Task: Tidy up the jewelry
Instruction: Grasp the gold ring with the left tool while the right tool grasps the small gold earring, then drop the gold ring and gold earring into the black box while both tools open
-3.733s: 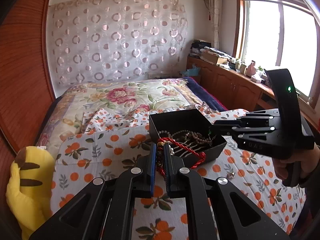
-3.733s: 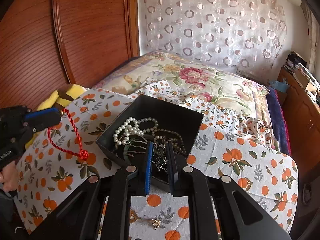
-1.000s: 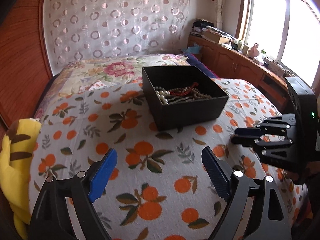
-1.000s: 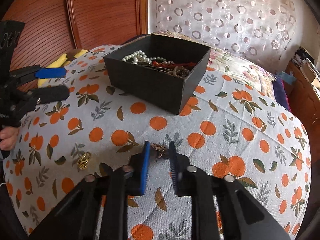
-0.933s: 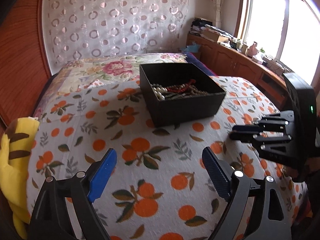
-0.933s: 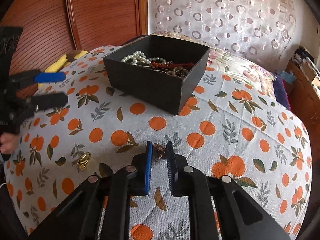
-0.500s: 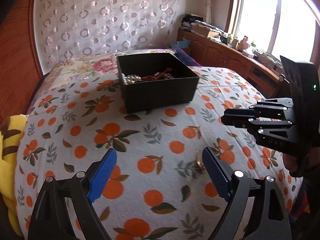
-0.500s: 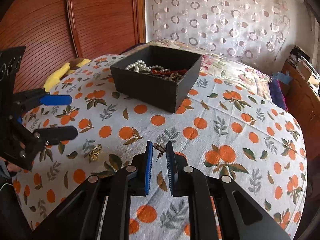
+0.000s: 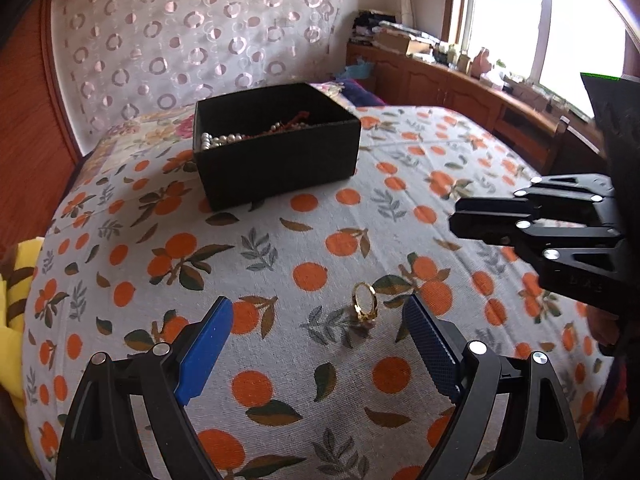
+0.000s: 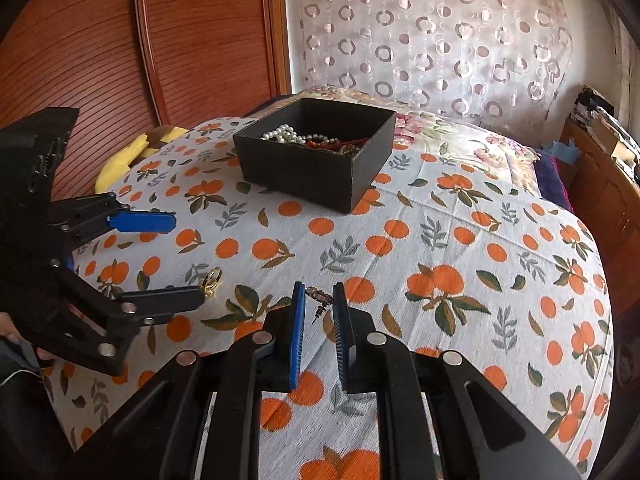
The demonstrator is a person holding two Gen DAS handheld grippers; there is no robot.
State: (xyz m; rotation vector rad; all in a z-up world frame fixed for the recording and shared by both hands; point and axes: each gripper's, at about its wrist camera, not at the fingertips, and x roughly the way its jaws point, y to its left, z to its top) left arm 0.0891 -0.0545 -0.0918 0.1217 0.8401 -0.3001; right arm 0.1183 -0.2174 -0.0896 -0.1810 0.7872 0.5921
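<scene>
Left gripper has dropped low over the bed, fingers wide open around the gold ring, not touching. Right gripper, fingers nearly closed, has lifted the small earring. Both go next into the black box.

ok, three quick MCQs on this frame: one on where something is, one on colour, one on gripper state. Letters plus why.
1. Where is the gold ring?
A. in the black box
B. on the bedspread between the left gripper's fingers
C. in the right gripper

2. What colour are the fruits printed on the bedspread?
A. orange
B. purple
C. green

3. How is the right gripper set?
A. wide open, nothing in it
B. out of view
C. nearly shut on a small earring

Answers: 1 B, the ring lies on the cloth between the open left gripper's fingers, short of the black box. 2 A, orange fruit print. 3 C, narrow gap, earring between the pads.
</scene>
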